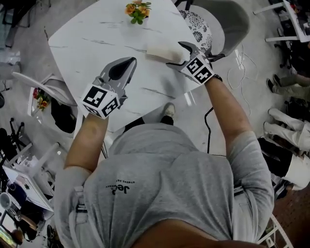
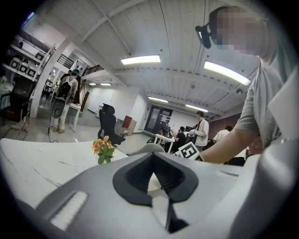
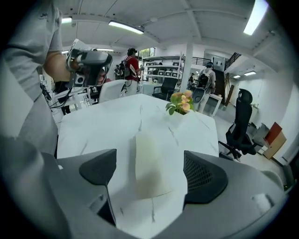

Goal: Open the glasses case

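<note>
A cream glasses case [image 1: 160, 51] lies shut on the white marble table [image 1: 97, 34], near its right edge. My right gripper [image 1: 178, 54] is open, one jaw on each side of the case's near end. In the right gripper view the case [image 3: 152, 161] lies on the table between the two dark pads [image 3: 204, 176], which stand apart from it. My left gripper [image 1: 131, 60] hovers over the table's near edge, left of the case, shut on nothing. In the left gripper view its fingertips [image 2: 150, 148] meet.
A small pot of orange flowers [image 1: 138, 10] stands at the table's far side. A grey chair [image 1: 220, 22] with a patterned cushion is behind the case, another chair [image 1: 46, 87] at the left. People [image 3: 132, 63] stand about farther off.
</note>
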Motion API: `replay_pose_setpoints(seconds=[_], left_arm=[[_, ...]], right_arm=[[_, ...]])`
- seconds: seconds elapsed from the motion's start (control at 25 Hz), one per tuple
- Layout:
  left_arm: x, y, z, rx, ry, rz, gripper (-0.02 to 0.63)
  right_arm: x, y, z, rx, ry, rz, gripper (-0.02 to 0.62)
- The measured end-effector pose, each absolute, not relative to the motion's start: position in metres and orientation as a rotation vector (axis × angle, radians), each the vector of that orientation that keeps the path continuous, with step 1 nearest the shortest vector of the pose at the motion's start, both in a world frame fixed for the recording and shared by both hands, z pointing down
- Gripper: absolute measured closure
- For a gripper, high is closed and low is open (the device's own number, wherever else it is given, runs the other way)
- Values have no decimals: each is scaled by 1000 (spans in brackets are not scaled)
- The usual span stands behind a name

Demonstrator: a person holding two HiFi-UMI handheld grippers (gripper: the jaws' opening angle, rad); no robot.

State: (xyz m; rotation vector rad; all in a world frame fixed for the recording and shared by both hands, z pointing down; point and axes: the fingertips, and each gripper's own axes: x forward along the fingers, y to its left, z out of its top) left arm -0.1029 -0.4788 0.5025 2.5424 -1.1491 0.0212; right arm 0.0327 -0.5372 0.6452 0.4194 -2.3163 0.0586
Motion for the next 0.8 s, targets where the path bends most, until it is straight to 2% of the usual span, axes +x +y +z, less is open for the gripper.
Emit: replay_pose_setpoints(seconds=[0.4, 0.64, 0.8], left_arm=[[-103, -496, 540, 2500, -1116, 31, 557], [-101, -500, 548, 2495, -1107, 33, 557], [-104, -503, 549, 2492, -1112, 34, 557]], right_arm=[[32, -547, 711, 290, -2228, -9, 163], [34, -548, 718, 250, -2224, -30, 284], [35, -546, 723, 229, -2245, -16, 289]])
